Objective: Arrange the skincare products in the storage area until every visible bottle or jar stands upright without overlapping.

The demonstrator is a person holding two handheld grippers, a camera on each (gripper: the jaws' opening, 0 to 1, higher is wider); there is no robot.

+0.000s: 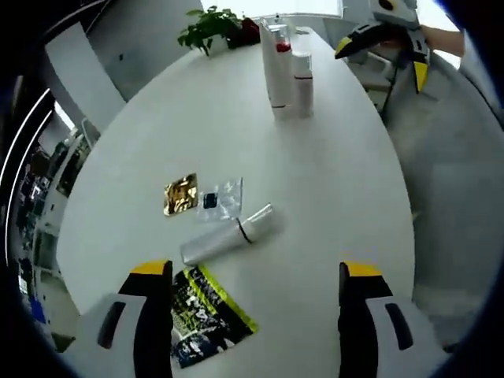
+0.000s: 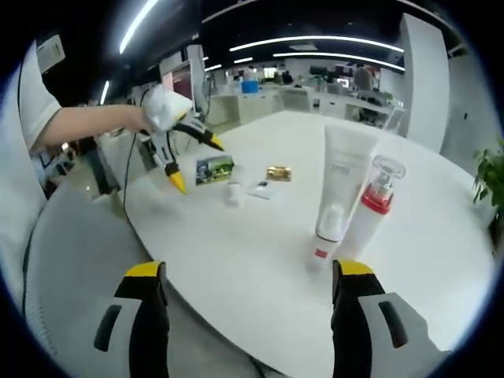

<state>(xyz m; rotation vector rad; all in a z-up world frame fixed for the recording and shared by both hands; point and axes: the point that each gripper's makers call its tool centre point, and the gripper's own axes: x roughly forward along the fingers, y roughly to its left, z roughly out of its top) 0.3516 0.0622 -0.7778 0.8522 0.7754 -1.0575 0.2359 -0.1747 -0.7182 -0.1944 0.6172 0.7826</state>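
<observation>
A silver-white tube (image 1: 228, 235) (image 2: 233, 191) lies on its side on the white round table (image 1: 331, 181) (image 2: 236, 252). At the table's far side a tall white tube (image 1: 276, 71) (image 2: 340, 185) stands upright on its cap, touching a clear pump bottle with a red collar (image 1: 301, 79) (image 2: 374, 209), which is upright too. My left gripper (image 1: 256, 269) (image 2: 197, 164) hovers open just short of the lying tube, nothing between its fingers. My right gripper (image 2: 250, 269) (image 1: 382, 61) is open and empty, held off the table edge near the two standing items.
Beside the lying tube lie a gold sachet (image 1: 180, 194) (image 2: 279, 172), a clear sachet with a blue spot (image 1: 219, 198) (image 2: 261, 188) and a green-and-black packet (image 1: 206, 315) (image 2: 214, 168). A potted plant (image 1: 213, 27) (image 2: 492, 177) stands near the far rim. A person's sleeve and arm (image 2: 71, 126) reach in.
</observation>
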